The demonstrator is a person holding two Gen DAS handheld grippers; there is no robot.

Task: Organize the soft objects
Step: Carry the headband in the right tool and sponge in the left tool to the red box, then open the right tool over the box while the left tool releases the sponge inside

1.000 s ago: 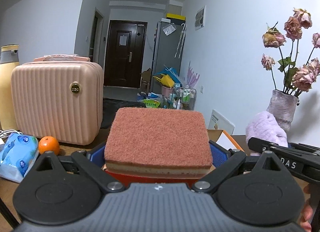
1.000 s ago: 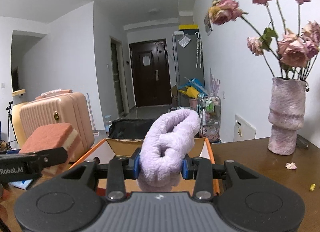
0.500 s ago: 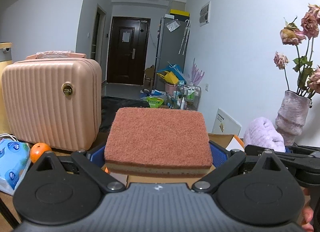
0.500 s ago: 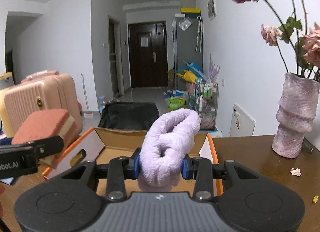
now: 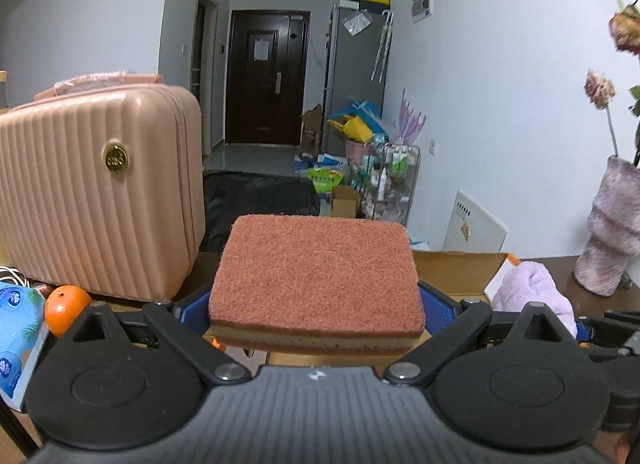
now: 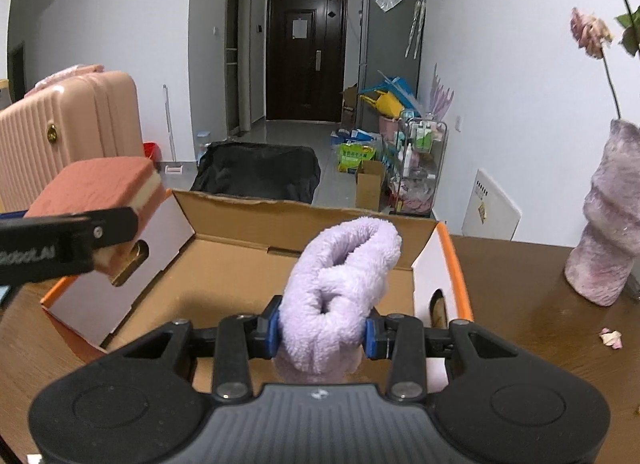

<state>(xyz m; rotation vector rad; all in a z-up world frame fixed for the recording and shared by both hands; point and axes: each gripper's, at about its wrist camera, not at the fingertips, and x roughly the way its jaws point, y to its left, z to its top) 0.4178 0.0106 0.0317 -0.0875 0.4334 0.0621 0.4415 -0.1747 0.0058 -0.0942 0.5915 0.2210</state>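
Note:
My left gripper [image 5: 316, 314] is shut on a sponge [image 5: 316, 272] with a reddish-brown scouring top and a yellow foam base, held flat. In the right wrist view that sponge [image 6: 96, 187] hangs over the left flap of an open cardboard box [image 6: 256, 264]. My right gripper [image 6: 322, 334] is shut on a rolled lilac fluffy cloth [image 6: 340, 272], which hangs above the box's open inside near the front. The same cloth [image 5: 532, 292] shows at the right of the left wrist view. The box's bottom looks bare where I can see it.
The box sits on a dark wooden table [image 6: 520, 288]. A pink ribbed suitcase [image 5: 100, 191] stands at the left, with an orange [image 5: 64, 304] and a blue tissue pack [image 5: 18, 336] before it. A fuzzy purple vase [image 6: 608, 232] with dried roses stands at the right.
Both grippers moved forward and a little down toward the box with their loads. The right gripper tipped downward, so the box's inside now shows under the cloth.

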